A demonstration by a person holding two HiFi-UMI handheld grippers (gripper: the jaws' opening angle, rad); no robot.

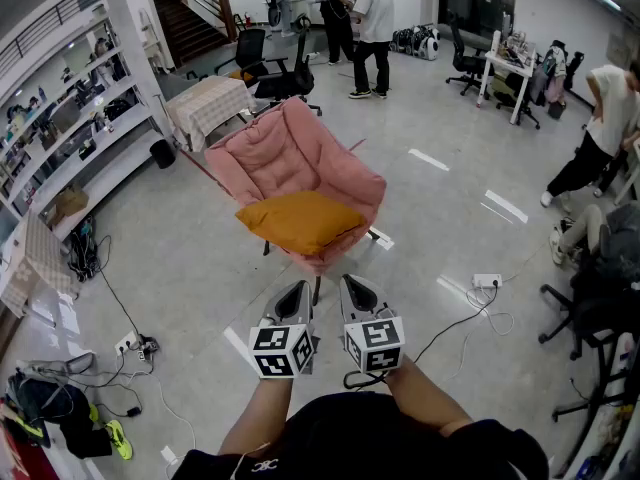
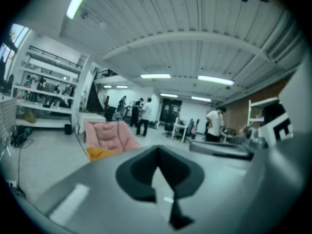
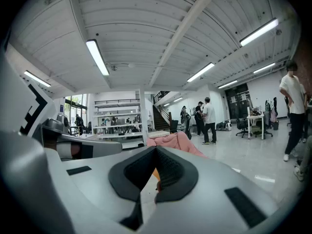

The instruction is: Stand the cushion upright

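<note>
while flat, cushion (image 1: pixel 300 220) beyond both tongs (image 1: pixel 293 300) (image 1: pixel 357 293)

No word, label, brand or number can be read in any view

Cushion (image 3: pixel 156 174): in the right gripper view only an orange sliver shows; my right gripper (image 3: pixel 155 155) covers the rest.
Chair (image 1: pixel 290 153) legs: in the head view, mostly tucked under the seat at 6 o'clock.
Shelves (image 1: pixel 70 118): at 10 o'clock, contents too small to name.
My forearms (image 1: pixel 262 413): cut off by the bottom edge.
Left gripper view: blurred throughout.
</note>
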